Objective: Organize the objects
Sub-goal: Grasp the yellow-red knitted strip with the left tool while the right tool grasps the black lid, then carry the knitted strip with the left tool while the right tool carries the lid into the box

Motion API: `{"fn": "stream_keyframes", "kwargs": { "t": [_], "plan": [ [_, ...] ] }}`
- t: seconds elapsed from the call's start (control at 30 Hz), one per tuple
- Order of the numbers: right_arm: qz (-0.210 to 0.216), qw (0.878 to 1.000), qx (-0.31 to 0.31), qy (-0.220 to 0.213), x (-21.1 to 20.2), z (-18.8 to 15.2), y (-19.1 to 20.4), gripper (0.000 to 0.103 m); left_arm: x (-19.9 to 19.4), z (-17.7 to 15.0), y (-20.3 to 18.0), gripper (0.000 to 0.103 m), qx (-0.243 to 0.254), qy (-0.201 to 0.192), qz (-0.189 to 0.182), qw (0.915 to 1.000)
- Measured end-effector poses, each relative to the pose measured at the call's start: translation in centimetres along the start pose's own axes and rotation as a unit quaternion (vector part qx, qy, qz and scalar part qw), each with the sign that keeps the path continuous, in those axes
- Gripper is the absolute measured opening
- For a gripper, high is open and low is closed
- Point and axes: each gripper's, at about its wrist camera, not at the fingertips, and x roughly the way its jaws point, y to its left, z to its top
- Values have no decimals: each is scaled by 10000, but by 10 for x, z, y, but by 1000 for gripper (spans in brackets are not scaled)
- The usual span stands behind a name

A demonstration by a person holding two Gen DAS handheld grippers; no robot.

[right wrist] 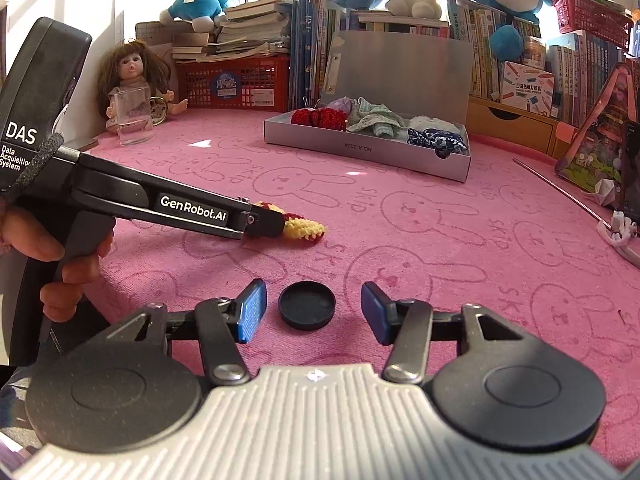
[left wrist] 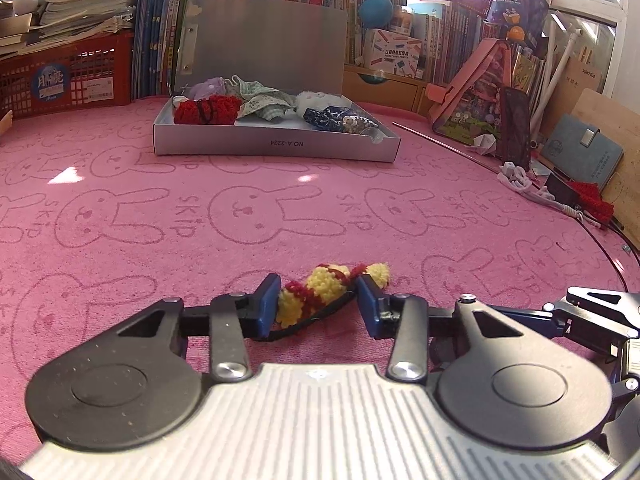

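Your left-wrist view shows the left gripper [left wrist: 318, 300] low in the frame with the yarn toy [left wrist: 320, 294], yellow with red bands, lying between its blue pads; both pads look to touch the wool, so you are pinching it where it rests on the pink mat [left wrist: 160, 208]; a black cord runs under the toy. Only the right-wrist view shows that same gripper [right wrist: 280, 226] from the side, at centre left, with your hand [right wrist: 60, 256] on its handle and the toy [right wrist: 304, 229] poking out past the tip. Only that view shows the black cap [right wrist: 307, 305] lying on the mat [right wrist: 440, 240], bottom centre, between the spread fingers of the right gripper [right wrist: 314, 312]; neither pad touches it.

At upper left of the right-wrist view a doll [right wrist: 132, 80] sits behind a clear beaker [right wrist: 134, 118]; neither appears whole in the left-wrist view. A thin rod [left wrist: 440, 144] lies at right on the mat, near the clutter by the books. Nothing lies on the mat between the toy and the box.

The grey box [left wrist: 276, 146] stands open at upper centre, lid upright; in it lie a red knit piece [left wrist: 206, 110], pale green cloth [left wrist: 260, 100], something white and fluffy [left wrist: 320, 100] and a blue patterned pouch [left wrist: 340, 120]. A red basket [left wrist: 68, 76] at upper left bears stacked books.
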Motion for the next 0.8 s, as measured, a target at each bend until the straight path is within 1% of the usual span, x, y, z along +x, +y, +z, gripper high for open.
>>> {"fn": "stream_keyframes", "kwargs": {
  "t": [0.1, 0.27, 0.37, 0.47, 0.5, 0.53, 0.57, 0.6, 0.63, 0.8],
  "plan": [
    [8, 10000, 16, 40, 2, -1, 0, 67, -1, 1, 0, 47, -24, -11, -11, 10000],
    [5, 10000, 45, 59, 3, -2, 0, 67, 7, 1, -2, 47, 88, 39, -36, 9999],
    [-17, 10000, 36, 57, 3, -3, 0, 66, 12, 2, -7, 48, 279, 29, 18, 9996],
    [-26, 10000, 17, 52, 3, -3, 1, 59, 14, 2, -10, 48, 309, 16, 55, 9995],
    [-23, 10000, 17, 45, 2, -3, 1, 52, 14, 2, -9, 48, 291, 15, 46, 9996],
    [-25, 10000, 22, 29, 2, -4, 1, 48, 13, 2, -9, 46, 278, 11, 19, 9996],
    [-29, 10000, 30, 19, 2, -4, 1, 41, 12, 2, -8, 40, 244, 3, -12, 9997],
    [-31, 10000, 47, 21, 2, -3, 0, 37, 11, 2, -8, 36, 222, 4, -41, 9997],
    [-26, 10000, 71, 17, 2, -3, 0, 37, 11, 2, -8, 33, 224, 10, -53, 9997],
    [-79, 9999, 144, -38, 2, 1, -5, 37, 6, 5, -8, 32, 249, -75, -23, 9997]
  ]
}}
